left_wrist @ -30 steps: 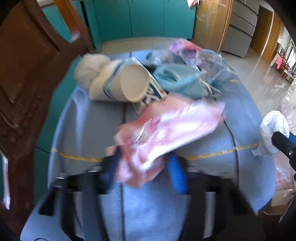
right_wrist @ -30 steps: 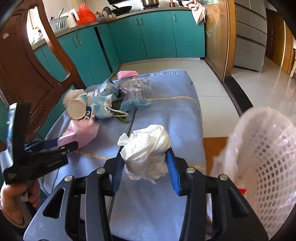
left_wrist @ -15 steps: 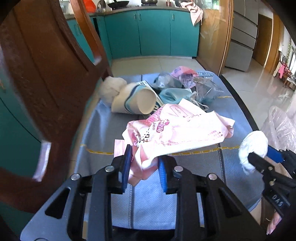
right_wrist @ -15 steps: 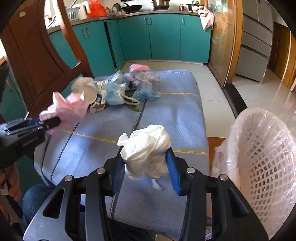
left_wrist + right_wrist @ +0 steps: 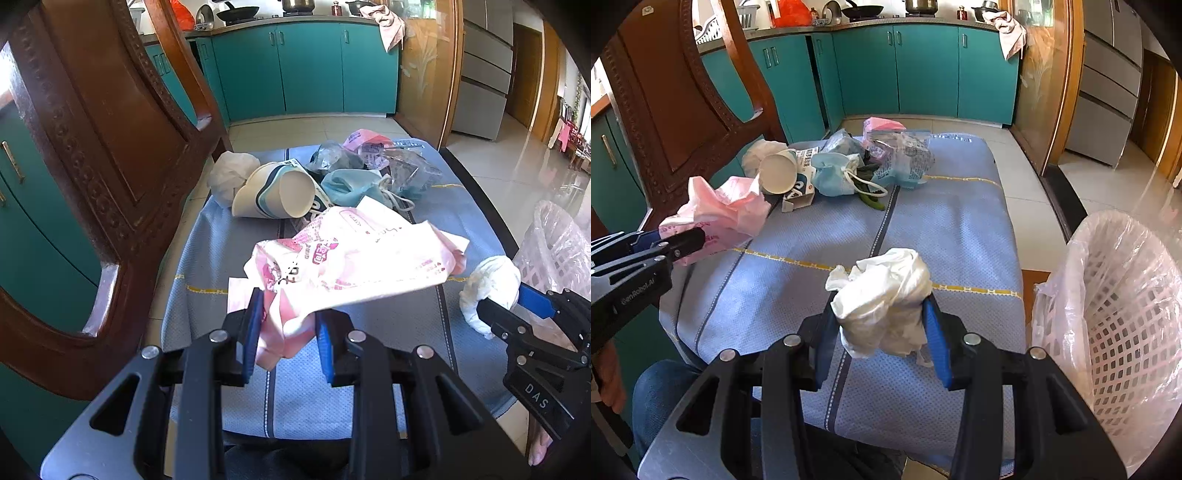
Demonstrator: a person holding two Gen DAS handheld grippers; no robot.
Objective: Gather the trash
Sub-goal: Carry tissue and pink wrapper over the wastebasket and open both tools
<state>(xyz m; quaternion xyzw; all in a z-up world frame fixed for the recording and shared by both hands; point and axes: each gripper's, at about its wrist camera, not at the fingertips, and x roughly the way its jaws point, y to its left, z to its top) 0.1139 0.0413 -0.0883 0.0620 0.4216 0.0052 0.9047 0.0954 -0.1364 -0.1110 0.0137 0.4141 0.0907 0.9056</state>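
Low in frame, your left gripper [image 5: 288, 330] pinching pink wrapper [image 5: 354, 258], your right gripper [image 5: 881, 334] clamping white wad [image 5: 882, 295], lined basket [image 5: 1123, 314] at right edge

Carved wooden chair [image 5: 96, 155], teal kitchen cabinets [image 5: 923, 70], pans on counter [image 5: 236, 14], glossy tiled floor [image 5: 517, 166]

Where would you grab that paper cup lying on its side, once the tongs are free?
Probably at the open rim of the paper cup. It lies tipped over on the blue cloth with its mouth facing the near right, so coming in low from that side, one finger could slip inside the mouth and the other press the outer wall. The white wad crowds its closed end.
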